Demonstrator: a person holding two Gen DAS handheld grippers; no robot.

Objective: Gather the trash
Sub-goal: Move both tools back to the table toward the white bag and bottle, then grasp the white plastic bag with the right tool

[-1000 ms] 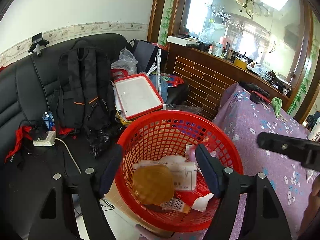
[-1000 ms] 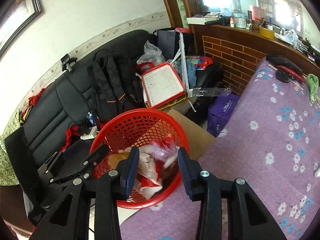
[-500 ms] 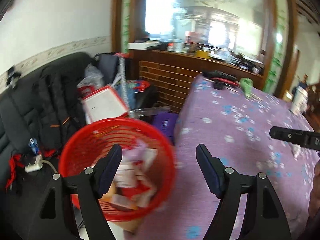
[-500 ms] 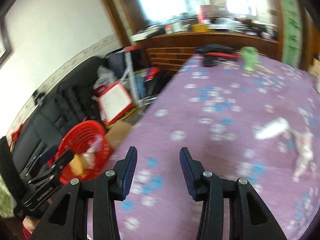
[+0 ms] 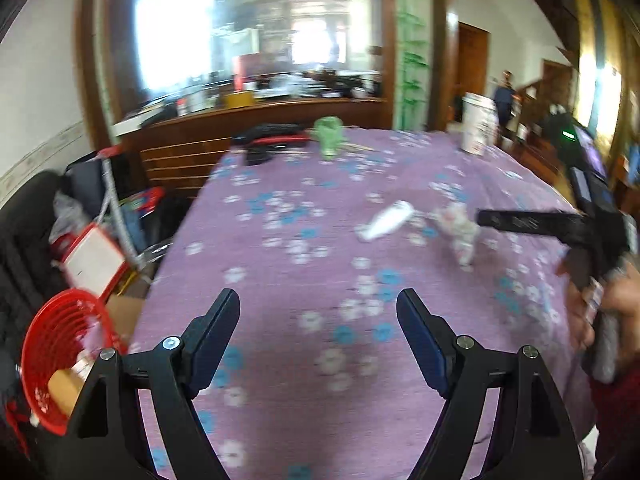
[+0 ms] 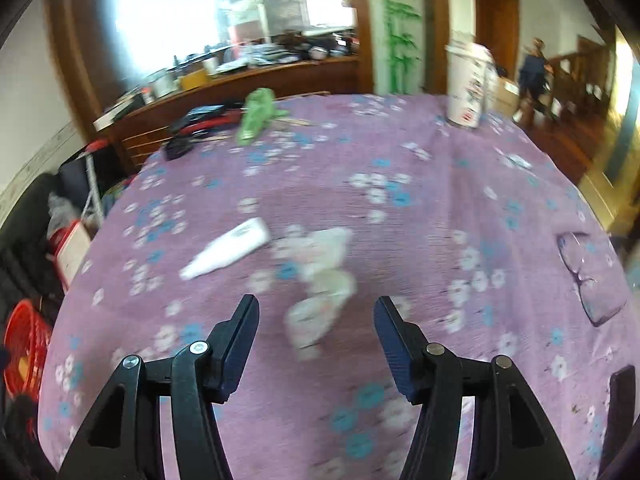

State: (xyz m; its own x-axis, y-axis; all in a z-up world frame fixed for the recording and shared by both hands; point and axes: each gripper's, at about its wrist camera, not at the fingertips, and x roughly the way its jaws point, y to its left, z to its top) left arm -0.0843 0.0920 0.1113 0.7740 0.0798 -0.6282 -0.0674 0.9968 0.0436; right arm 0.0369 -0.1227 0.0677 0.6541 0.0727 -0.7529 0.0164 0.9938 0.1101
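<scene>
both views are smeared by motion blur. the left tool [image 5: 318, 310] hangs over the table under a purple cloth printed with white and blue flowers [image 5: 328, 200], its jaws apart with only cloth between them; they have just been opening. the right tool [image 6: 316, 318] has its jaws apart too, also just opening, and the crumpled white wrappers [image 6: 320, 272] lie on the cloth in the gap between its tips, not pressed by either pad. just left of the wrappers lies a white plastic bottle on its side [image 6: 226, 252]. in the left view the same bottle [image 5: 386, 220] and wrappers [image 5: 460, 228] sit ahead near the right tool's finger. the red plastic mesh basket holding trash [image 5: 56, 356] stands off the table's left edge, well apart from both tools.
</scene>
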